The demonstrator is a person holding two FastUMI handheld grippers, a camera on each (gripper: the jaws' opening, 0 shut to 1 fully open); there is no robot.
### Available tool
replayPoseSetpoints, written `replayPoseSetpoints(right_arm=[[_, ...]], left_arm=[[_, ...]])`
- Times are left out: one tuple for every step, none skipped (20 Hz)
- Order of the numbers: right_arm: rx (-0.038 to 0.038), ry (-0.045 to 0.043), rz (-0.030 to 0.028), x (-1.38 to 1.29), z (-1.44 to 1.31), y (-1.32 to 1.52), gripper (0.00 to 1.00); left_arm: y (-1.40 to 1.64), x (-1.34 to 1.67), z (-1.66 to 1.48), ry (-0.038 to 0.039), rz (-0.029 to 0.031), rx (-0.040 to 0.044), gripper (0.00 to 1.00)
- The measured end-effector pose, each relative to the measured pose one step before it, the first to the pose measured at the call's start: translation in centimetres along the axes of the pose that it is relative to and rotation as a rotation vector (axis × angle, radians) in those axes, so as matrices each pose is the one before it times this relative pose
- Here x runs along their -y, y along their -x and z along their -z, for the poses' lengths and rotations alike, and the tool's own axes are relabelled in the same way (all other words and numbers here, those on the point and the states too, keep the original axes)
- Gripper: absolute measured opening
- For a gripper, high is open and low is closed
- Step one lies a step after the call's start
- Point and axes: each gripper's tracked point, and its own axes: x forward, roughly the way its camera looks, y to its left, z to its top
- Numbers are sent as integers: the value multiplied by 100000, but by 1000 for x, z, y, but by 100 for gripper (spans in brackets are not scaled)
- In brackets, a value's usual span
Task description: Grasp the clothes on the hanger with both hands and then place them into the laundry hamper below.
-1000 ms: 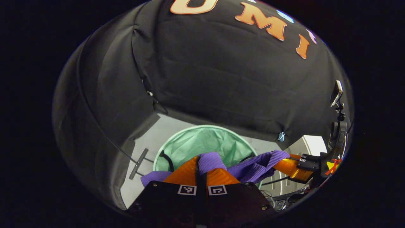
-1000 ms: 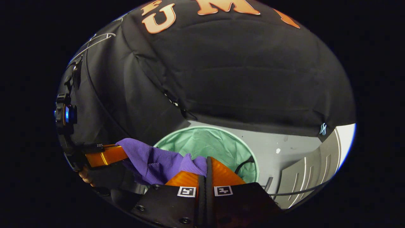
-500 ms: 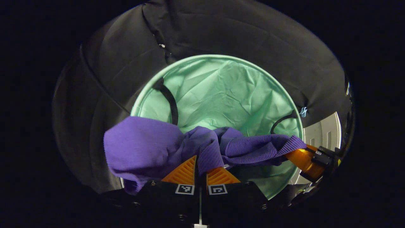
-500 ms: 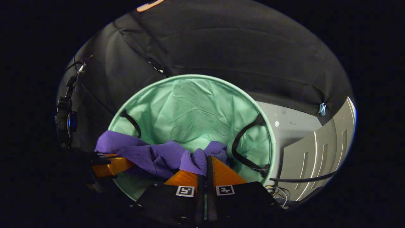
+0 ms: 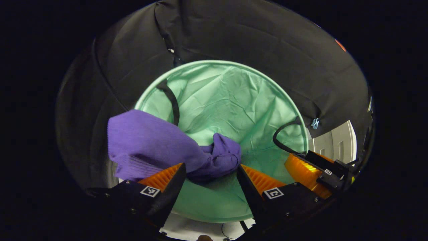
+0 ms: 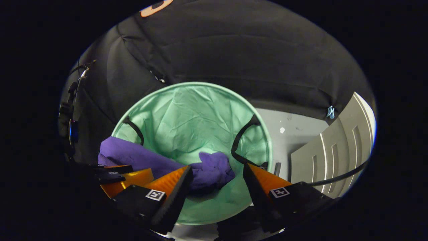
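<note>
Purple knit, the garment [image 5: 157,144] lies bunched in the hamper [image 5: 234,97], one broad fold draped over the rim on the left gripper view's left side and a knotted lump sagging toward the middle of the green lining.

The left tool [image 5: 210,174] is released, its fingers spread wide with a clear gap between them. The garment's lower edge sits just beyond that gap; the finger on the view's left looks to be against or just in front of the cloth, and I cannot tell which. The tool points down into the hamper's mouth from above its near rim.

In the right gripper view the right tool [image 6: 217,177] is likewise wide open and holds nothing. The garment [image 6: 204,170] shows between its fingers, farther off, down inside the hamper [image 6: 190,110]. This tool also points down over the near rim.

The two tools are near each other: the right tool [image 5: 311,170] appears at the lower right of the left gripper view, and the left tool [image 6: 123,175] at the lower left of the right gripper view, beside the draped fold.

Black strap handles [image 5: 172,103] hang inside the hamper's rim on both sides.
</note>
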Motion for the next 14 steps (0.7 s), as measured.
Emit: replayPoseSetpoints(right_arm=[[2018,-633,-462,229,-625,824,99],[1692,-688,195,44,-315,1078,99],[1746,-951,219,-155,-228,1180,99],[1840,-1351,25,-134,-373,1138,99],[2024,-1365,-149,-28,-587,1075,99],[2039,-1123,-250,-83,-513,1022,99],[2256,-866,-82,-151,-601,1217,99],[2376,-539,190,-95,-766,1084,99],[2068,-592,158,-66,-741,1055,99],[1911,-702,-224,-121,-661,1217,99],[2021,-1036,-399,-340,-540,1101,99],[2441,-970,-947,-441,-655,1274,99],[2408,-655,-740,-437,-721,1178,99],[2154,77,-761,-411,-647,1161,98]], left_arm=[[1083,141,-523,-1944,-367,2636,98],[1203,132,-685,-1880,92,2892,98],[1496,48,-603,-1807,-48,2874,98],[1488,88,-680,-1546,342,3133,98],[1289,154,-701,-1320,830,3346,98],[1461,237,-771,-548,1023,3113,98],[1378,145,-517,-172,1120,3148,97],[1394,218,-628,24,1195,2937,97],[1280,518,-498,500,1582,2796,97],[1410,332,-756,333,707,3146,97],[1497,30,-755,134,17,3363,97],[1475,-120,-710,140,59,3584,97],[1488,-376,-483,99,-179,3644,97],[1360,-258,-444,352,-77,3241,97]])
